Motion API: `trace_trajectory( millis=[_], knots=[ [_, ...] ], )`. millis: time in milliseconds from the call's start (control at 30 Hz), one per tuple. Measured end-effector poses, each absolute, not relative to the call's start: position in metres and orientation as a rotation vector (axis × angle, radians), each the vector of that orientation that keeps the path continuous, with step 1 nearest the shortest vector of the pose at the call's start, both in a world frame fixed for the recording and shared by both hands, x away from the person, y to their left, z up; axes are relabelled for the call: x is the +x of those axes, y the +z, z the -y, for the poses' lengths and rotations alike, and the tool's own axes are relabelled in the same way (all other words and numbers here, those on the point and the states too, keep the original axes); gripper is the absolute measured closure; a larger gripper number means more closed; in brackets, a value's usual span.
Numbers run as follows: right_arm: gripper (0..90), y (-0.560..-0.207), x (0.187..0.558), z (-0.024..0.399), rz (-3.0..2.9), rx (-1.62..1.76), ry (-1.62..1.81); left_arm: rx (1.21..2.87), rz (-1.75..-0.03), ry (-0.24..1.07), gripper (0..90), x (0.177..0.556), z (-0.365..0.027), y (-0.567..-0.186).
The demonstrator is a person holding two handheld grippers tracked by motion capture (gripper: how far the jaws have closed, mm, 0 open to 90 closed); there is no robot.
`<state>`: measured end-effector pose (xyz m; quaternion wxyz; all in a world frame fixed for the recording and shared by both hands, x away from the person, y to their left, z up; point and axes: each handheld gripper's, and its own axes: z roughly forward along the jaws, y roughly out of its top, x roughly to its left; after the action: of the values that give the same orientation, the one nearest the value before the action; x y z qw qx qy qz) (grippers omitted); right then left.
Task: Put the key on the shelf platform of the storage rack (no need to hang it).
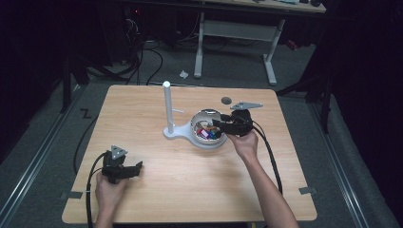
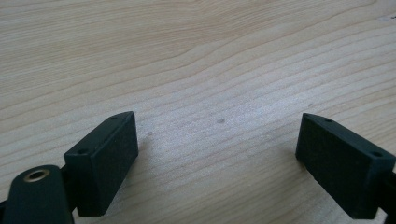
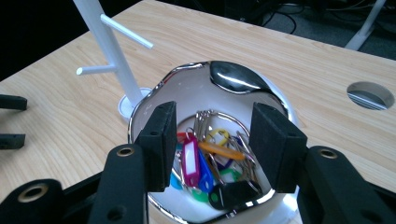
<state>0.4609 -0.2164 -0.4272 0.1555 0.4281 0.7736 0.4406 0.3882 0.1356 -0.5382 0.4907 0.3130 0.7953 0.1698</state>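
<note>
- Left tool (image 1: 138,167) lies low at the near left of the bench (image 1: 190,190), held by a hand (image 1: 110,190); in the left gripper view its jaws stand wide apart over bare wood, nothing between them
- A cable (image 1: 88,190) trails from it off the near edge
- Right hand (image 1: 245,145) reaches in from the near right and holds the right tool (image 3: 212,140) at the bowl (image 1: 199,116); in the right gripper view the jaws are apart, hanging just over the bowl's near rim; no tag is pinched between them
- Key tags (image 3: 205,163) lie heaped in the bowl, a tangle of wire rings (image 3: 205,119) and coloured plastic: a pink tag (image 3: 190,161), an orange one (image 3: 219,150), blue (image 3: 204,173), green, a black fob (image 3: 231,193) nearest the rim
- The bowl is shiny inside, white below, and sits at mid bench, right of centre
- Just beside the bowl, to its left in the high view, stands a white stand (image 1: 167,107) with side pegs (image 3: 126,30), upright on a round foot
- Farther back, a round hole (image 1: 226,100) in the bench top
- Beyond the bench, a floor with cables and the legs of another desk (image 1: 235,33)
</note>
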Motion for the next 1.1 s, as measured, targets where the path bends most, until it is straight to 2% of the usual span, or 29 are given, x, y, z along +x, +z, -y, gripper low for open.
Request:
trace_trajectory(
  millis=[400, 1100],
  knots=[
    [47.7, -0.414, 0.450, 0.238, -2.174, 1.247, 1.302, 0.760, -1.931, 0.412, 13.2, 0.388, -0.136, -0.538],
    [47.7, -0.398, 0.416, 0.284, -2.055, 1.269, 1.340, 0.760, -1.931, 0.412, 13.2, 0.388, -0.136, -0.538]
  ],
)
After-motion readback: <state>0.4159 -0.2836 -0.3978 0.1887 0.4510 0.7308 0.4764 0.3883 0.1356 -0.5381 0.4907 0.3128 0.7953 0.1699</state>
